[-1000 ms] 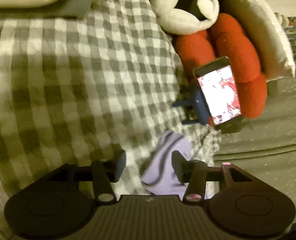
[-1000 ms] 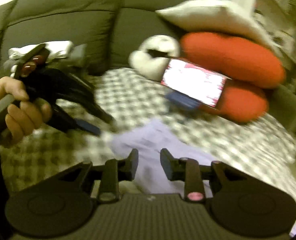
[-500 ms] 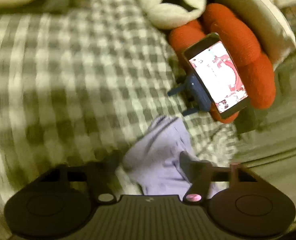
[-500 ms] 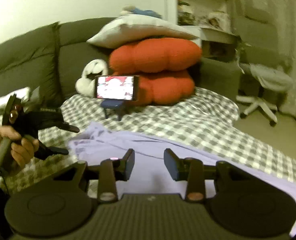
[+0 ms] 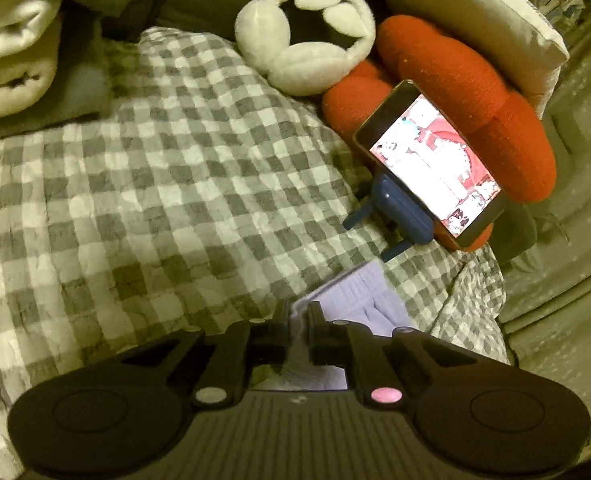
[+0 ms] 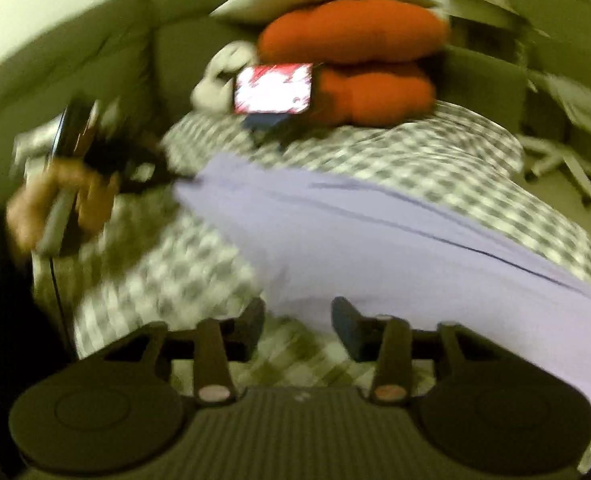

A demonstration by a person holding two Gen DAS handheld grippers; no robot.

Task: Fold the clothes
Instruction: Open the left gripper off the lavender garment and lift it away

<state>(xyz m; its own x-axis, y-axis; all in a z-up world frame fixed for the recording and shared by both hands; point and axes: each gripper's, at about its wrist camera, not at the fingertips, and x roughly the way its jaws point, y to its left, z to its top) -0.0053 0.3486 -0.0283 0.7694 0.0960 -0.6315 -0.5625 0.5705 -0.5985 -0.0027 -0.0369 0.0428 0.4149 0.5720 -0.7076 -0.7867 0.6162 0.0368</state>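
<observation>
Checked bedding (image 5: pixel 143 184) is carrying lilac trousers (image 6: pixel 375 240), which are lying spread across it. Left gripper (image 5: pixel 298 322) is closing, pinching their waistband corner; right gripper (image 6: pixel 297 320) is opening over their near edge, pads off the cloth.

garment (image 6: pixel 375 240): lilac | blanket (image 5: pixel 155 200): grey-white check | cushion (image 5: pixel 475 100): red | earmuffs (image 5: pixel 307 60): seemingly cream
</observation>
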